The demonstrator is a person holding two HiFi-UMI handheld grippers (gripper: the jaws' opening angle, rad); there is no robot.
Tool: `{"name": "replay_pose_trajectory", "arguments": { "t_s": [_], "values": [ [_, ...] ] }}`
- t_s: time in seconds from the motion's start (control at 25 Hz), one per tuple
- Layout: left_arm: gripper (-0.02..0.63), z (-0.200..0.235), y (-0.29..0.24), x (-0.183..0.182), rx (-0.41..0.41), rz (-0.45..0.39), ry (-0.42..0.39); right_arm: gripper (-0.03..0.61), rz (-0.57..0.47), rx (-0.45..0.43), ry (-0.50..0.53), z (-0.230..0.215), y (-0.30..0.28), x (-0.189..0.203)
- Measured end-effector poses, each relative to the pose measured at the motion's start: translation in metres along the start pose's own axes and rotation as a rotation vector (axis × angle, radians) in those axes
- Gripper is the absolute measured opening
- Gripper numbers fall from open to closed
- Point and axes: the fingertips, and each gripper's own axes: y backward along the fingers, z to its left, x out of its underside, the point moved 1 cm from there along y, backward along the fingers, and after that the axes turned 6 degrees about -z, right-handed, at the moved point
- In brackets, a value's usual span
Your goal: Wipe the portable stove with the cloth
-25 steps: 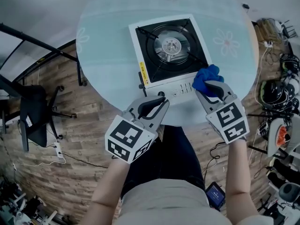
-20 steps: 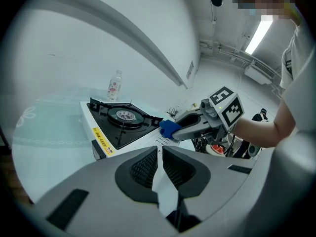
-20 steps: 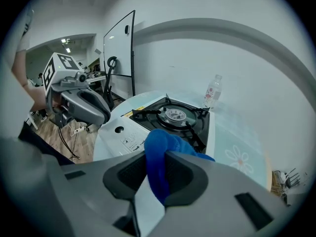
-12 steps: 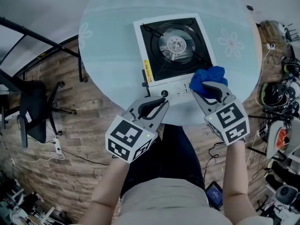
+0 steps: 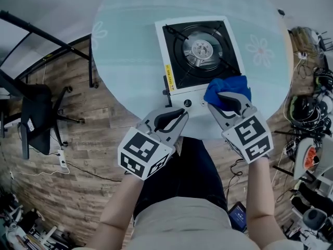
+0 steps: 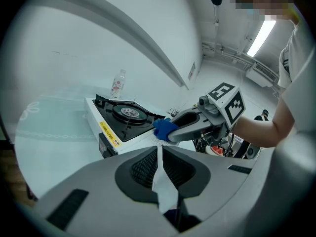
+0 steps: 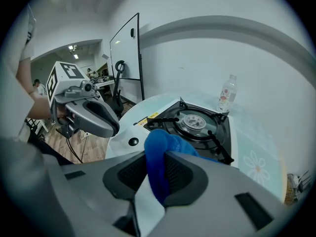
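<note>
My right gripper [image 5: 228, 102] is clamped on the blue cloth [image 5: 225, 90]. In the right gripper view the bunched fabric fills the gap between the two jaws and bulges out past their tips. The cloth lies on the near right corner of the portable stove [image 5: 200, 53], over the white front panel and just right of the black control knob [image 5: 187, 103]. Its far edge reaches the black top around the burner [image 5: 202, 48]. The stove sits square on the round glass table [image 5: 130, 61], with a yellow label [image 5: 167, 70] along its left side. My left gripper [image 5: 179, 114] has its jaws pressed together with nothing between them; its own view shows them meeting in a thin seam. It hangs at the near edge of the table, tips pointing at the stove's front just below the knob, and I cannot tell whether they touch it. A clear plastic bottle [image 6: 117, 84] stands on the table beyond the stove. A dark chair [image 5: 36, 113] stands on the wooden floor off to the left.
</note>
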Motion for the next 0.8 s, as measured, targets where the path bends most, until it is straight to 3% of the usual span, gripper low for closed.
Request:
{"name": "replay_pose_trajectory", "arguments": {
  "t_s": [0.8],
  "values": [
    [0.048,0.024,0.017,0.001,-0.062,-0.05,0.047,0.109,0.001,-0.177,0.082,0.052,-0.035,-0.032]
  ]
}}
